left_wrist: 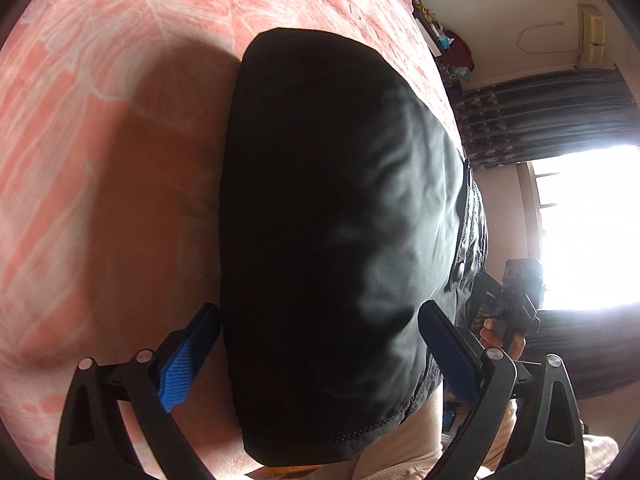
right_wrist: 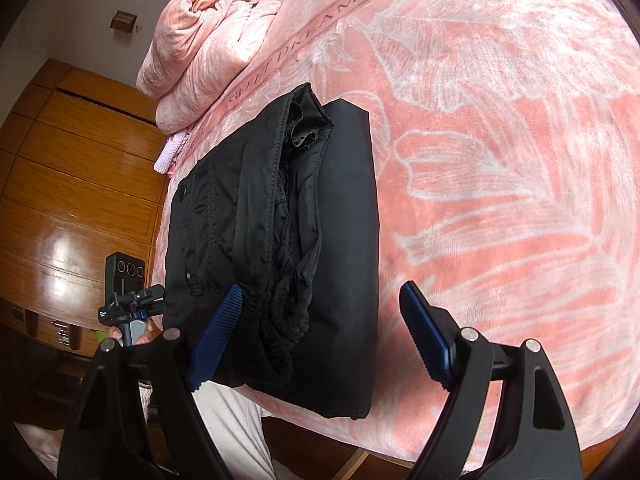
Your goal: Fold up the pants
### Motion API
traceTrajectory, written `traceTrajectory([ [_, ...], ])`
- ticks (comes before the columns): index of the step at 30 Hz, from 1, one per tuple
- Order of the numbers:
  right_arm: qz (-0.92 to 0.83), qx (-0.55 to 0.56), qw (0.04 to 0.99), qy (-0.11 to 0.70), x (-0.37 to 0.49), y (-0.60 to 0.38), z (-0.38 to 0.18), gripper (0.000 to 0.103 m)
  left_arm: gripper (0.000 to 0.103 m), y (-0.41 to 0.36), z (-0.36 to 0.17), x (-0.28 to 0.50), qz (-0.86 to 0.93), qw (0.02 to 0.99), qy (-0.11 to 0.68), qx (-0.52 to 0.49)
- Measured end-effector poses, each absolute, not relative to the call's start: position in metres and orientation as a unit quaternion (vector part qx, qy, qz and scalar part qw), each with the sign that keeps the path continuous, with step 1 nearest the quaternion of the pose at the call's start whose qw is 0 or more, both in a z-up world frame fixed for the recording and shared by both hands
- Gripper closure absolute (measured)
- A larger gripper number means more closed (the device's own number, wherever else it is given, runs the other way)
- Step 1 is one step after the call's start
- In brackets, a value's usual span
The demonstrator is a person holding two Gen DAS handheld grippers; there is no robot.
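Black pants [left_wrist: 340, 200] lie folded into a thick bundle on a pink flowered bedspread [left_wrist: 100, 120], close to the bed's near edge. My left gripper [left_wrist: 320, 340] is open, its blue fingers [left_wrist: 188, 356] standing either side of the bundle's near end without pressing it. In the right wrist view the pants [right_wrist: 280, 220] show their layered waistband side, with a flat fold on the right. My right gripper [right_wrist: 320, 296] is open just above the bundle's near end; its left finger [right_wrist: 216, 332] overlaps the cloth and the other hangs over the bedspread [right_wrist: 500, 160].
A rolled pink blanket [right_wrist: 208, 40] lies at the far end of the bed. A wooden wardrobe [right_wrist: 60, 160] stands beyond the bed's left side. A bright window [left_wrist: 592, 220] and dark curtain [left_wrist: 540, 116] are on the right. The person's pale trouser leg [right_wrist: 232, 432] meets the bed edge.
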State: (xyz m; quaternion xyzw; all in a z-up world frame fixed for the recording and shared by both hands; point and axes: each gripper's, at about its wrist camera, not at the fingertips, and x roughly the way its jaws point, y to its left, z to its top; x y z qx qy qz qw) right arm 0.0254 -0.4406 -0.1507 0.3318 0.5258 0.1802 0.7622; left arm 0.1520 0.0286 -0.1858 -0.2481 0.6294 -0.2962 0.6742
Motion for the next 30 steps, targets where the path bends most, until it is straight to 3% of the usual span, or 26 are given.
traceTrajectory([
  [14, 0.220, 0.382, 0.719, 0.537, 0.026, -0.449, -0.176, 0.014, 0.003, -0.009, -0.211, 0.177, -0.331, 0.642, 0.645, -0.249],
  [23, 0.258, 0.355, 0.713, 0.547, 0.037, -0.424, -0.183, 0.011, 0.003, -0.021, -0.219, 0.189, -0.339, 0.624, 0.657, -0.251],
  [25, 0.262, 0.342, 0.713, 0.552, 0.042, -0.414, -0.185, 0.002, 0.003, -0.022, -0.220, 0.190, -0.343, 0.625, 0.654, -0.253],
  [30, 0.260, 0.326, 0.720, 0.555, 0.049, -0.402, -0.182, 0.003, 0.003, -0.023, -0.223, 0.193, -0.347, 0.622, 0.649, -0.267],
])
